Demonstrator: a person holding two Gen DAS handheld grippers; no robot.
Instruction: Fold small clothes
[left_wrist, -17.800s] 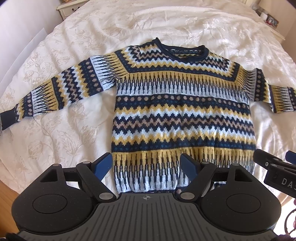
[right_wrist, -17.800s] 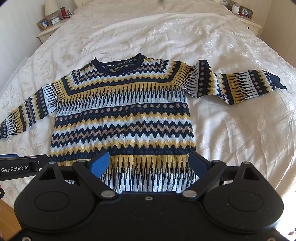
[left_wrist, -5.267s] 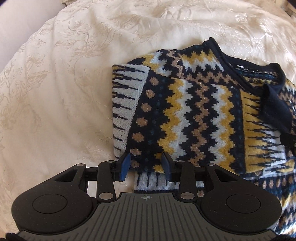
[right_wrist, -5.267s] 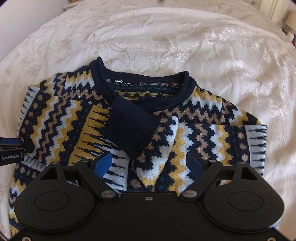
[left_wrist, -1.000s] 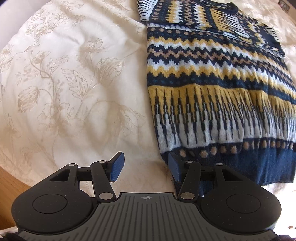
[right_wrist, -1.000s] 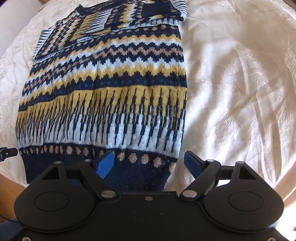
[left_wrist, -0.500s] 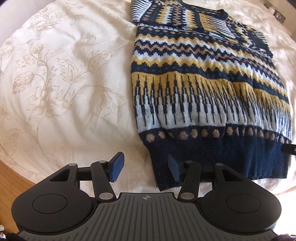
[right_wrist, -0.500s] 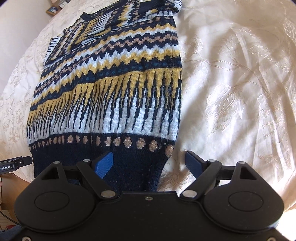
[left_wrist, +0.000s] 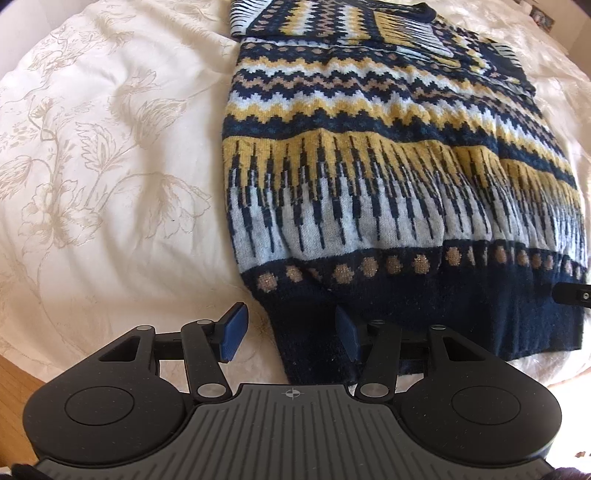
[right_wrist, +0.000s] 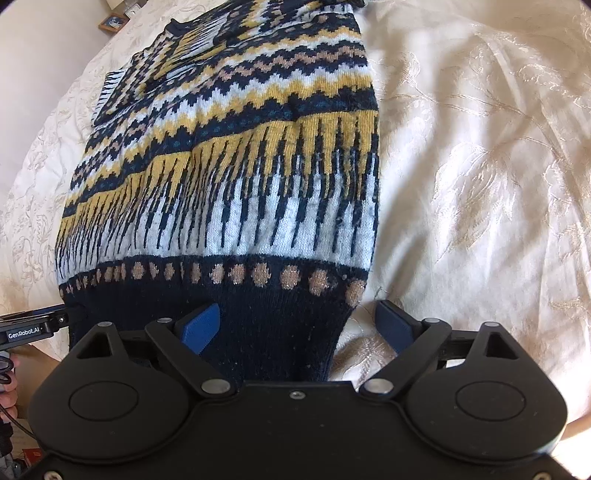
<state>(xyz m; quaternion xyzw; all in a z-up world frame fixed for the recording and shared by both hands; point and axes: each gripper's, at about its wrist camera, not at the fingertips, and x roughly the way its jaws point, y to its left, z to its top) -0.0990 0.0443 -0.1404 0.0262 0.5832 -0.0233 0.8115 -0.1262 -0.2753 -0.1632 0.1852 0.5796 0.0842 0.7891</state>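
patterned sweater (left_wrist: 369, 155) lying flat on the cream floral bedspread (left_wrist: 103, 155), sleeves folded in across the chest, navy hem (left_wrist: 461, 314) at the near edge of the bed. left tool (left_wrist: 291, 334) spread wide, straddling the hem's left corner: one blue pad (left_wrist: 233, 329) over bare bedspread, the other over navy ribbing; touching or just above, cannot tell. right tool (right_wrist: 301, 326) likewise spread, astride the hem's right corner, left pad (right_wrist: 201, 326) on the ribbing, right pad on the bedspread beside it.

seen only from the left wrist: a strip of wooden floor (left_wrist: 14, 398) below the bed edge, and the tip of the right tool poking in at the far right. seen only from the right wrist: a small framed picture (right_wrist: 112, 21) on a surface beyond the bed, the left tool's labelled side (right_wrist: 29, 325) at the left edge, and part of a hand (right_wrist: 7, 384) with a cable beneath it.
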